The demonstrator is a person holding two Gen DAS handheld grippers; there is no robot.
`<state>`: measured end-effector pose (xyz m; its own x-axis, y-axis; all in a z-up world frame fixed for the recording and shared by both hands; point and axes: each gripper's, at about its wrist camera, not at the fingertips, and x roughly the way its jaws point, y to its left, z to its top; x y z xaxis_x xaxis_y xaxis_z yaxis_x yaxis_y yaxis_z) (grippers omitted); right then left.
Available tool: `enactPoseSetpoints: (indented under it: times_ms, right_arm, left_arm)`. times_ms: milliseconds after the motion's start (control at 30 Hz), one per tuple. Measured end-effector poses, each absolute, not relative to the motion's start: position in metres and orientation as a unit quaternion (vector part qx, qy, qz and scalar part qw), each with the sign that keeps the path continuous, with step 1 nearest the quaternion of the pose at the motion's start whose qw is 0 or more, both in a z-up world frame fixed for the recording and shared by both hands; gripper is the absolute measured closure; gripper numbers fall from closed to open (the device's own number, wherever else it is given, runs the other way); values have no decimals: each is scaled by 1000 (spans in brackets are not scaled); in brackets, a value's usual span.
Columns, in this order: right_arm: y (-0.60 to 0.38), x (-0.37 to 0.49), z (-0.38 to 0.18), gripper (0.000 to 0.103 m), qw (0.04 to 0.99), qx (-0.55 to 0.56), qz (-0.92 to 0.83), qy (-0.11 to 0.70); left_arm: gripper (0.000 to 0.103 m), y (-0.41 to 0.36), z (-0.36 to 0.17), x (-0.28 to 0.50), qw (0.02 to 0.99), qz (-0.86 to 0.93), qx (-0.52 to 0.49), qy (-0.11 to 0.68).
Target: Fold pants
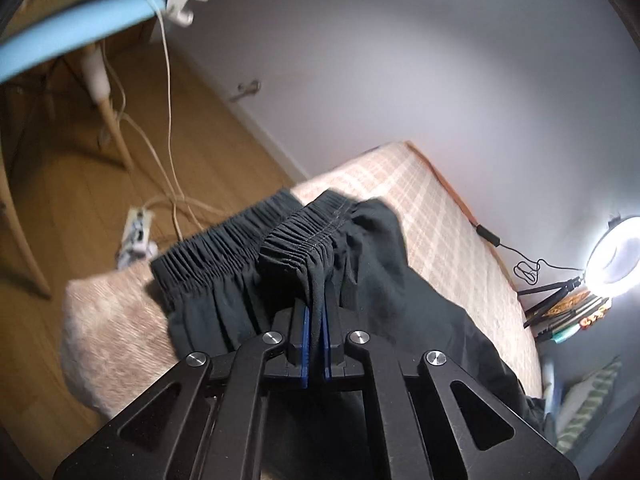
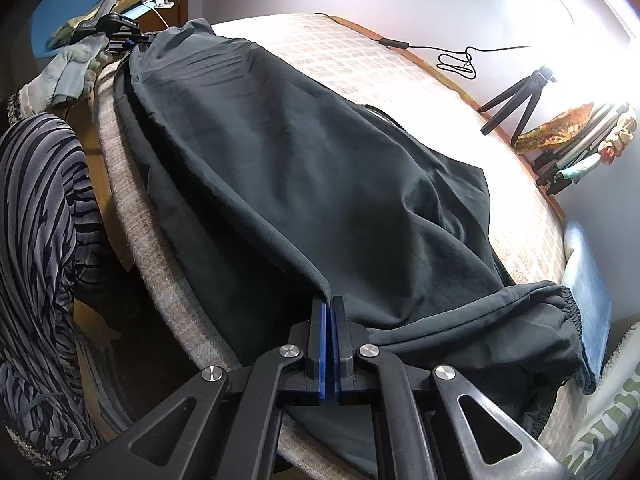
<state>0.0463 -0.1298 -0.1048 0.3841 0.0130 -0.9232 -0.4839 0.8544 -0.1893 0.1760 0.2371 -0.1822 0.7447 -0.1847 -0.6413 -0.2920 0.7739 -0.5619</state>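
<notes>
Bed (image 2: 420,80) mostly hidden under pants (image 2: 300,180). Power strip (image 1: 136,236) blurred, sockets unreadable. Ring light (image 2: 580,0) blown out (only tripod (image 2: 516,100) legible). Desk (image 1: 60,36) cut by frame edge.

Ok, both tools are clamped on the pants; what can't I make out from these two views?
- Left wrist view: pant legs run out of frame behind the left tool.
- Right wrist view: second cuff hidden under the top leg of the pants; only one elastic cuff shows.
- Right wrist view: ring light glare washes out the upper right corner.
</notes>
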Motion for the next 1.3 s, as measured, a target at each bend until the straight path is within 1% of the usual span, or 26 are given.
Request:
enactPoseSetpoints:
  times_ms: [133, 367, 500, 667, 767, 833, 900, 933, 1000, 1033, 1100, 1167, 1300]
  right_arm:
    - [-124, 47, -95, 103, 808, -214, 163, 524]
    - [-110, 37, -98, 103, 796, -239, 187, 523]
    - [-119, 35, -98, 103, 796, -224, 186, 531]
    - [-126, 34, -104, 103, 800, -204, 176, 536]
    - [-125, 32, -105, 103, 804, -195, 173, 534]
    - [-128, 32, -106, 103, 810, -178, 168, 533]
    - [-131, 33, -106, 103, 815, -159, 165, 533]
    - [-132, 33, -106, 103, 817, -151, 164, 532]
    - [-135, 32, -104, 100, 821, -138, 164, 529]
    - [-135, 31, -103, 97, 822, -132, 165, 529]
    - [-140, 27, -98, 88, 827, -114, 165, 525]
    - [-145, 22, -91, 75, 836, -102, 160, 515]
    - [-161, 15, -78, 69, 851, -67, 147, 499]
  left_arm:
    - [100, 254, -175, 161, 882, 49, -333, 329]
    - [100, 276, -205, 152, 858, 60, -359, 363]
    - [100, 274, -201, 150, 862, 54, -348, 366]
    - [99, 268, -198, 156, 861, 44, -325, 388]
    - [92, 267, -193, 155, 861, 45, -316, 395]
    - [86, 269, -192, 152, 860, 45, -316, 399]
    - [74, 272, -190, 149, 857, 53, -314, 406]
    - [74, 273, -190, 147, 855, 53, -316, 408]
    - [74, 275, -186, 143, 856, 54, -310, 411]
    - [74, 275, -184, 141, 856, 58, -306, 412]
    - [74, 275, -176, 138, 857, 60, -302, 412]
    - [74, 272, -165, 134, 863, 59, -296, 406]
    - [74, 248, -130, 134, 880, 18, -267, 392]
